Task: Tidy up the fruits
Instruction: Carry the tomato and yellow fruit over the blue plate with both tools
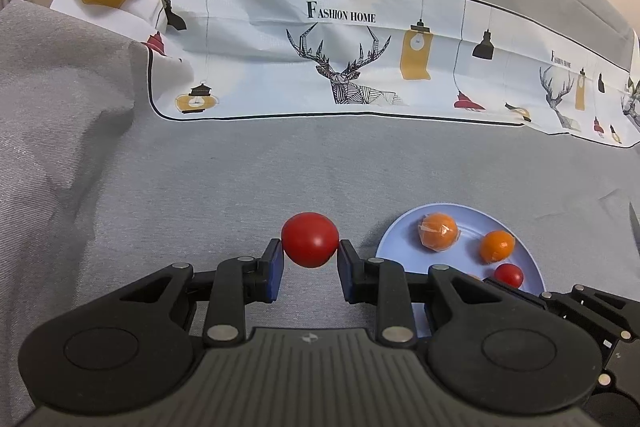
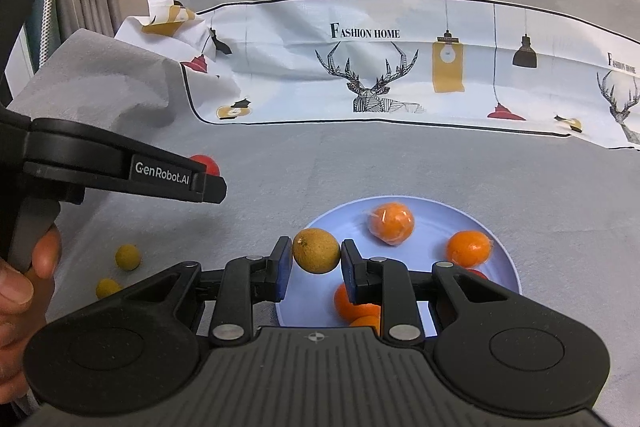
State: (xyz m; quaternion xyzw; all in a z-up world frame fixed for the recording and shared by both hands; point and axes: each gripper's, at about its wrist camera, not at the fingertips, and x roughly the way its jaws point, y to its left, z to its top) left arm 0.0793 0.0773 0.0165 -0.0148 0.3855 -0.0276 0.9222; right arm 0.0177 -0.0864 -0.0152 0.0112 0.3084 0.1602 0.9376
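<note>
A red tomato (image 1: pixel 310 239) sat pinched in the left gripper (image 1: pixel 310 259) above grey cloth (image 1: pixel 240 187); the right gripper (image 2: pixel 316 263) clamped one brown longan (image 2: pixel 316 251) over the blue plate (image 2: pixel 496 239); two loose longans (image 2: pixel 128 257) lay well left of it.

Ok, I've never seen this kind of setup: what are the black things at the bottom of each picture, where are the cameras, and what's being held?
There is no robot here. A person holds a hand-operated gripper in each hand, and each carries a camera looking forward along its two fingers. The left wrist view shows the left gripper shut on a red tomato. The right wrist view shows the right gripper shut on a brownish-yellow round fruit, above the near edge of a blue plate. That plate holds several oranges, some in clear wrap, and a small tomato. Two small yellow fruits lie loose on the grey cloth. Behind lies a printed cloth with deer and lamps. The person's hand shows at the left edge.
</note>
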